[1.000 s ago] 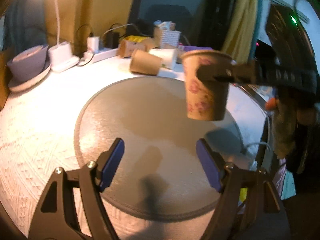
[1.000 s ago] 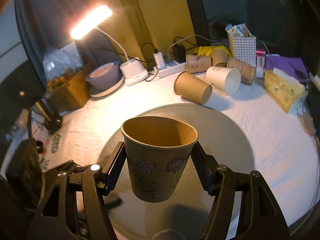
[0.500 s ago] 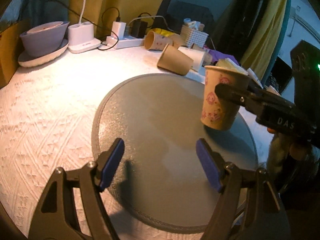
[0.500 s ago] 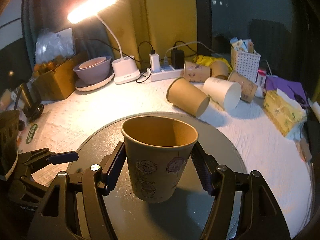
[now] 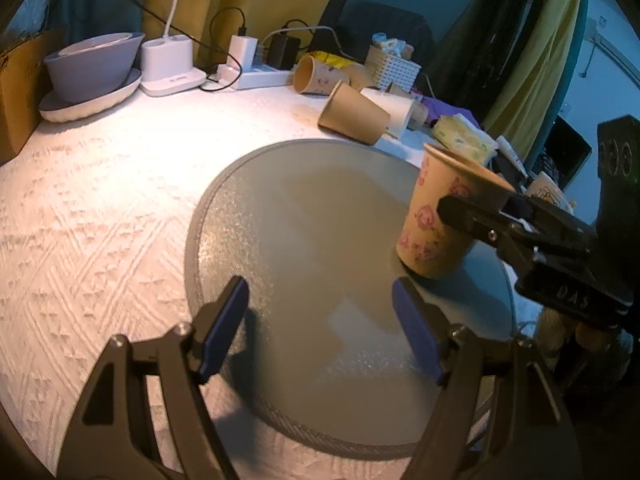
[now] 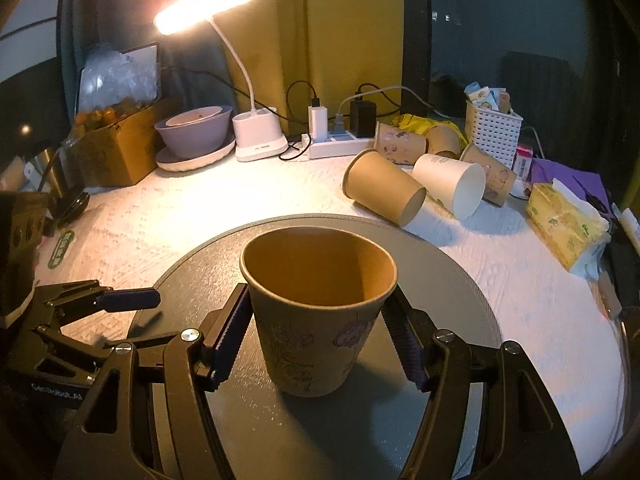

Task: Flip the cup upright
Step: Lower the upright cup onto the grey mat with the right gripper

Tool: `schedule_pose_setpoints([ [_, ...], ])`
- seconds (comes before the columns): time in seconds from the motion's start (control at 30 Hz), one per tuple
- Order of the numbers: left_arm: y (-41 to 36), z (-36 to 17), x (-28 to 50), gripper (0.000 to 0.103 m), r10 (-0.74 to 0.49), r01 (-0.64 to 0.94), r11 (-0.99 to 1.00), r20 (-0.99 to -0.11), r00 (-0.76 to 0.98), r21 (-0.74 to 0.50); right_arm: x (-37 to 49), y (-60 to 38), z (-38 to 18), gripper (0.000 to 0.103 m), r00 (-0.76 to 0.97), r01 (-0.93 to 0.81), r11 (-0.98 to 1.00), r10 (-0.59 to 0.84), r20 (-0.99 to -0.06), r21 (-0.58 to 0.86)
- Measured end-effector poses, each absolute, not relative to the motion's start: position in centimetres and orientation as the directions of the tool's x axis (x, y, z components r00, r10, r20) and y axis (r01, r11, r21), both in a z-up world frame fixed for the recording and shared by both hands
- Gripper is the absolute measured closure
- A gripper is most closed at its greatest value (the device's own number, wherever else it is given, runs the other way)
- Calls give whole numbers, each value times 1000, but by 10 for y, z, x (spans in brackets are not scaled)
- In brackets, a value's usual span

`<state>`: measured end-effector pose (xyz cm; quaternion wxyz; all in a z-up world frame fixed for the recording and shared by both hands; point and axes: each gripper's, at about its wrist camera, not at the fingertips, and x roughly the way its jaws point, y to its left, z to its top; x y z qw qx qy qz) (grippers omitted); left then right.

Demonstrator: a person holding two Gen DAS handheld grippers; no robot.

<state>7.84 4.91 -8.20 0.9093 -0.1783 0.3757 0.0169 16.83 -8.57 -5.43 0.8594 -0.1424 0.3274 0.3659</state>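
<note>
My right claw [image 6: 318, 340] grips the cup [image 6: 318, 312] between its two fingers, one pad on each side of the wall just under the rim. The cup stands upright, mouth up, its base on the grey mat [image 6: 452, 280], near the mat's right edge as my left camera sees it. My left claw [image 5: 320, 320] hangs wide and holds nothing, over the near part of the mat, to the left of the cup and apart from it. Beyond the mat, on the white cloth [image 5: 100, 184], four or five spare cups [image 6: 382, 188] lie on their sides. Farther back from the mat stand a lit lamp [image 6: 256, 136], a power strip [image 6: 340, 146] and a bowl [image 6: 194, 130] on a plate.
</note>
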Motion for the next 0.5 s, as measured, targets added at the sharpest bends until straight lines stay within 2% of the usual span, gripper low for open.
schedule_pose_setpoints([
  [0.5,42,-77,64,28,-105,-161,934,-679,727,-318,152,-93,-55,34,518,-717,697,521,-679,-12],
])
